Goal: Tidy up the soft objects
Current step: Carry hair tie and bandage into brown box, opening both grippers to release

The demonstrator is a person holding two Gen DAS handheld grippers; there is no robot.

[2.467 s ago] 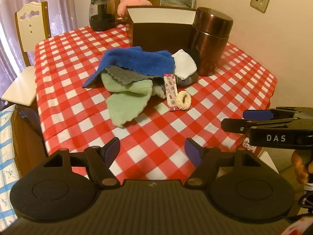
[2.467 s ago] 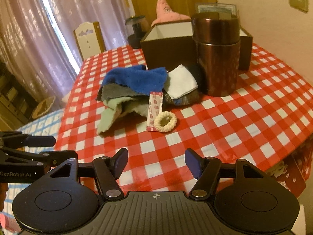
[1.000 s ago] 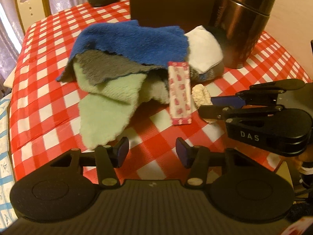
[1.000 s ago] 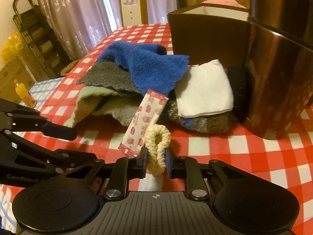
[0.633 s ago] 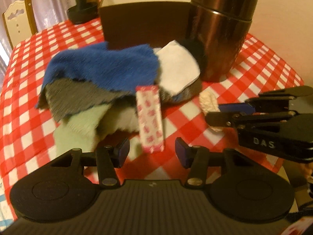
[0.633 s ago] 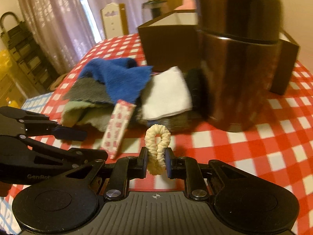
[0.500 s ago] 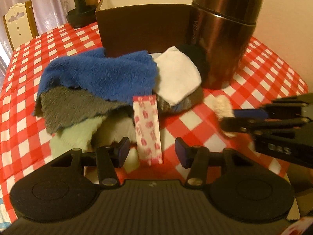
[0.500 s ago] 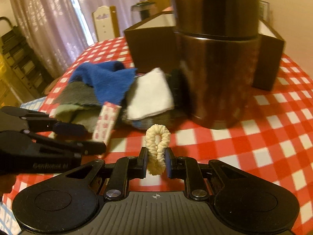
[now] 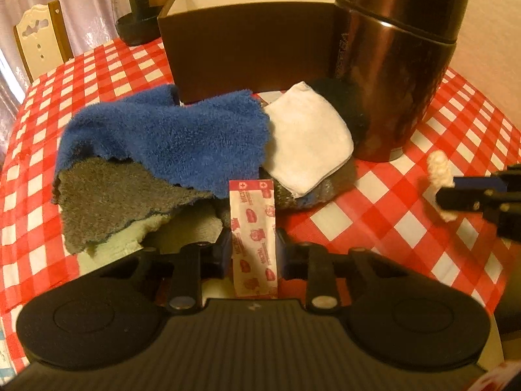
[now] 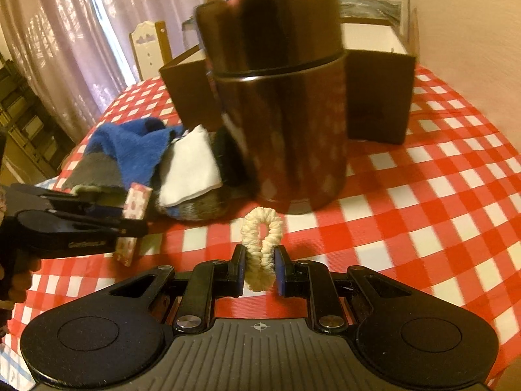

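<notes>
**Two grippers, two small soft things**

On the left side of the red and white checked table (image 9: 97,75) lies a pile of cloths. A fluffy blue cloth (image 9: 169,137) sits on top of a grey cloth (image 9: 110,195), and a pale green cloth (image 9: 130,233) peeks out from under both. Just to the right, a folded white cloth (image 9: 306,140) rests on something dark and woolly.

In front of the pile, the left gripper (image 9: 253,249) has a long pink bandage packet (image 9: 254,241) between its jaws. The jaws are closing on the packet, and they look like they touch its edges.

Behind the cloths stands an open brown box (image 9: 247,36). To its right is a tall shiny brown can (image 9: 397,65) with its lid on.

Farther right, the right gripper (image 10: 259,268) pinches a cream scrunchie (image 10: 260,244), squeezed flat, just above the table in front of the can.
</notes>
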